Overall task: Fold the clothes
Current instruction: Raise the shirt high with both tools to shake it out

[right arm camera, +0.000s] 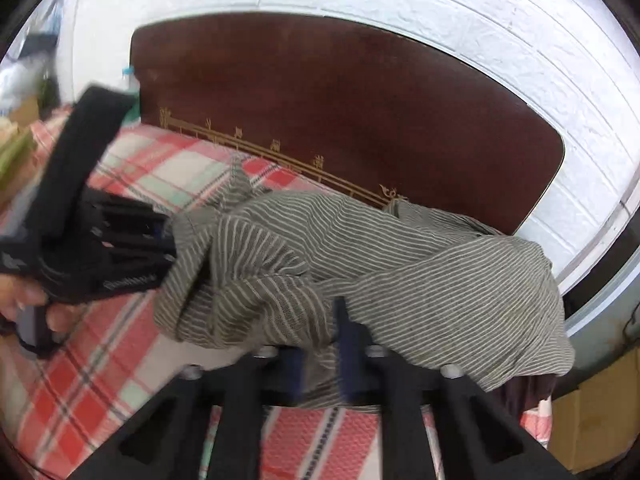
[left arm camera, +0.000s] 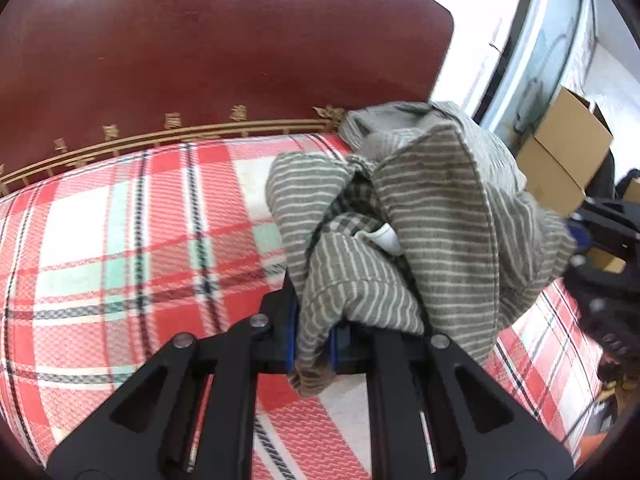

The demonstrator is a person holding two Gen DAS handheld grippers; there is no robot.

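Striped garment [left arm camera: 440, 208] pinched between both grippers' fingers [left arm camera: 290, 332]

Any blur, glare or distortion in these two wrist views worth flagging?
Left wrist view: mostly sharp; fisheye bends the headboard; window area at upper right blown out; right gripper at the edge blurred. Right wrist view: left gripper and the hand holding it smeared; striped garment fairly clear.

A bed carries everything, covered by a red, white and mint plaid blanket [left arm camera: 140, 248]. A crumpled grey striped garment [right arm camera: 400, 280] lies on it close to the dark red wooden headboard [right arm camera: 360, 112] with its gold trim.
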